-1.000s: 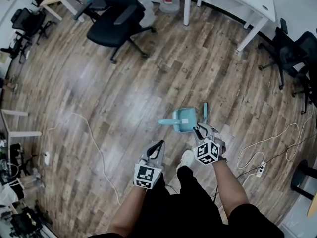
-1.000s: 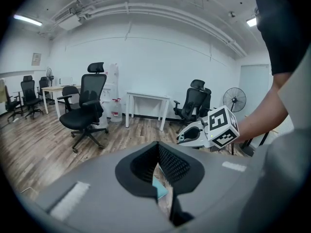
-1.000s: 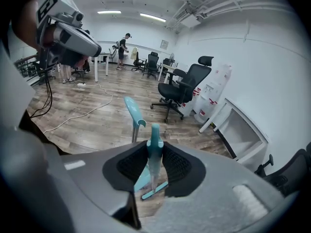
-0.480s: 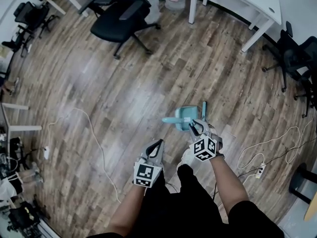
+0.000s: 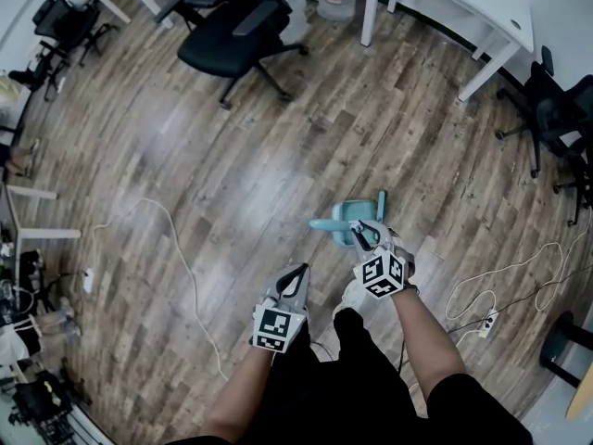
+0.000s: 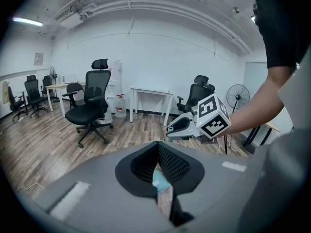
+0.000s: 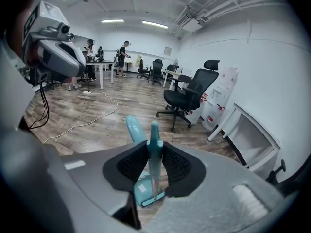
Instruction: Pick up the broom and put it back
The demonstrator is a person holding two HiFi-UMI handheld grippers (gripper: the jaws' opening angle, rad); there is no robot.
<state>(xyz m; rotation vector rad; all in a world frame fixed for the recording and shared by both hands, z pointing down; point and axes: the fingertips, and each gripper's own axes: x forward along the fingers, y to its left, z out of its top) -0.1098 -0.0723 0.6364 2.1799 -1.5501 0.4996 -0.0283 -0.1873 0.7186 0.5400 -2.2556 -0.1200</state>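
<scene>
The thin broom [image 7: 154, 130] is being pinched by the right gripper [image 7: 154, 166] alone, the left gripper [image 6: 158, 168] being closed on nothing, so slipping or swinging is being risked.

Your right gripper [image 5: 363, 233] is sitting just right of centre, the broom [image 5: 381, 206] standing between its jaws and the dustpan [image 5: 345, 217] lying just above. Your left gripper [image 5: 295, 274] is hanging lower left. A chair [image 5: 232, 40] is standing upper left, a table [image 5: 463, 3] upper right.
</scene>
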